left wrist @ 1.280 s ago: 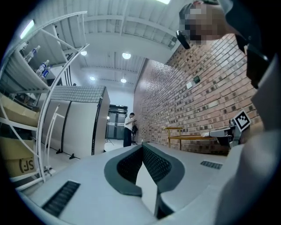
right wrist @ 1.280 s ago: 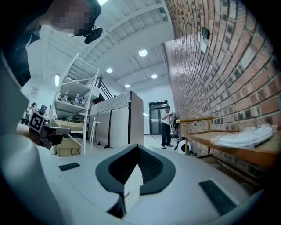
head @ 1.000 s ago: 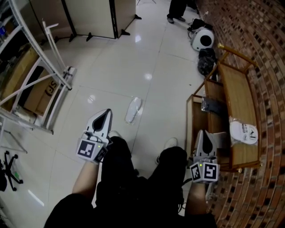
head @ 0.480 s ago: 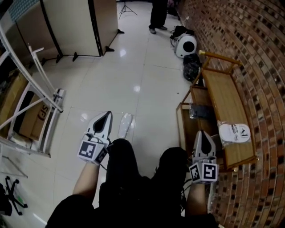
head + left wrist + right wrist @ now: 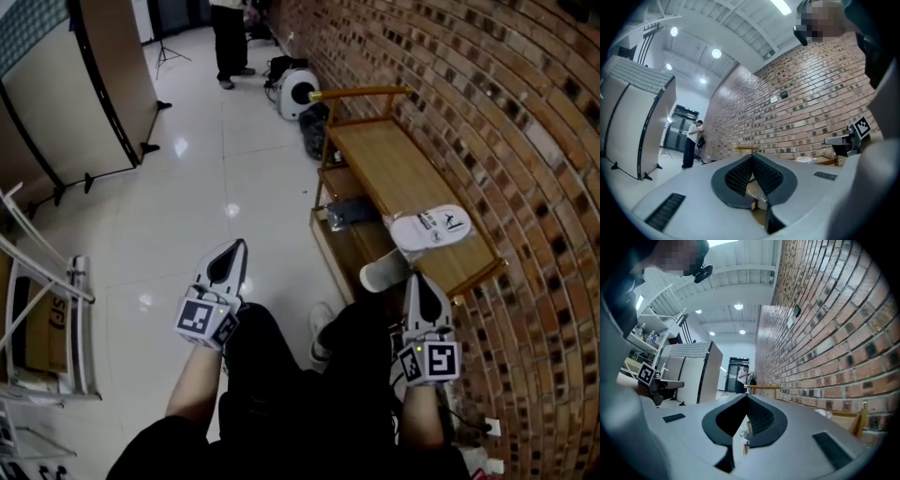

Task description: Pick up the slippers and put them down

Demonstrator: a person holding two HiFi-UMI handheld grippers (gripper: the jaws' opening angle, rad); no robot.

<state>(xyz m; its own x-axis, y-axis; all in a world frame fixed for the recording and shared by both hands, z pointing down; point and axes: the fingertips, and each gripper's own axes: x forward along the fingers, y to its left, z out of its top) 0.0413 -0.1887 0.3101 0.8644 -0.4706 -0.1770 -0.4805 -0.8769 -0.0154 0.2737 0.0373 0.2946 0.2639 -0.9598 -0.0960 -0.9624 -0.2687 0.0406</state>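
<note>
One white slipper lies on the top board of a wooden two-tier bench against the brick wall. A second white slipper sits lower, at the near end of the bench's lower shelf. My right gripper is shut and empty, its tip just short of that lower slipper. Over the floor to the left of the bench, my left gripper is also shut and holds nothing. Both point roughly level toward the far end of the room.
The brick wall runs along the right. A white round appliance and a black bag sit past the bench's far end. A person stands beyond. A partition panel and a metal rack are at left.
The view has swung right, bringing the bench closer to centre. The slipper on the floor has dropped out of view. Both grippers moved forward and stayed shut.
</note>
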